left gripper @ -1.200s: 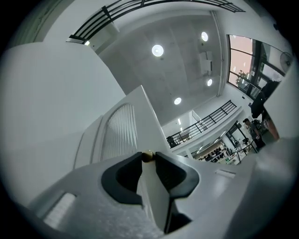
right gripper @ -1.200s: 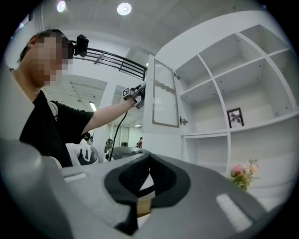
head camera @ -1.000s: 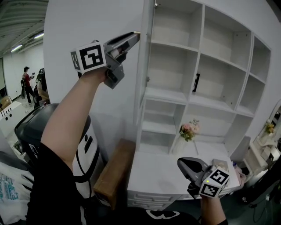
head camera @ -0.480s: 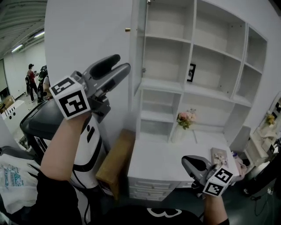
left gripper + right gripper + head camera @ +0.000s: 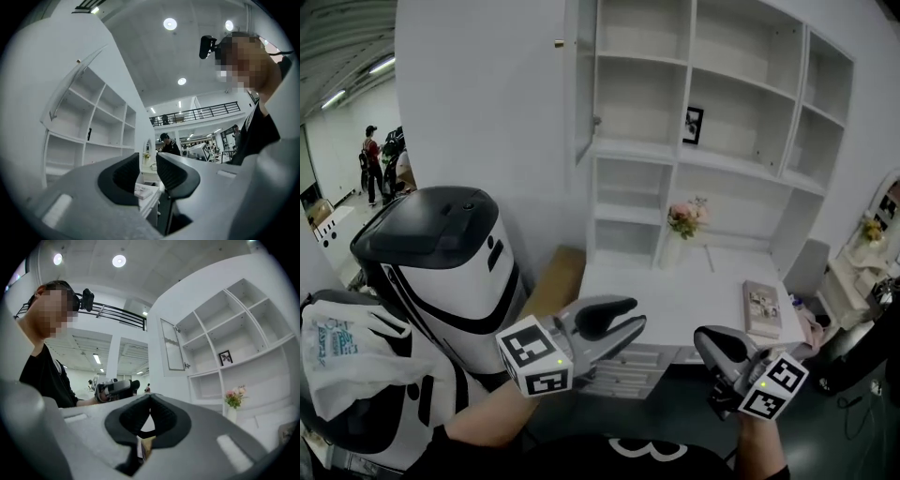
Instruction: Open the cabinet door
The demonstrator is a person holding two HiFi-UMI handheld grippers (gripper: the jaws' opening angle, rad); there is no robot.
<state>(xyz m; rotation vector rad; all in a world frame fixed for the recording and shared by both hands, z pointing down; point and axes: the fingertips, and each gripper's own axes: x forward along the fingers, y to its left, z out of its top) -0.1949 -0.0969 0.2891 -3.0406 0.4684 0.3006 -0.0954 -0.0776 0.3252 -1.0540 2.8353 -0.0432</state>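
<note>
White desk [image 5: 675, 302], flower vase [image 5: 678, 234] at back, book [image 5: 761, 307] near right edge

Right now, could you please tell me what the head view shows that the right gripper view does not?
Only the head view shows the black-topped white bin and the white plastic bag at lower left. Only the right gripper view shows the person's head-mounted camera, the round ceiling lights and the balcony railing. Both show the cabinet door swung open, the framed picture on a shelf and the flowers.
</note>
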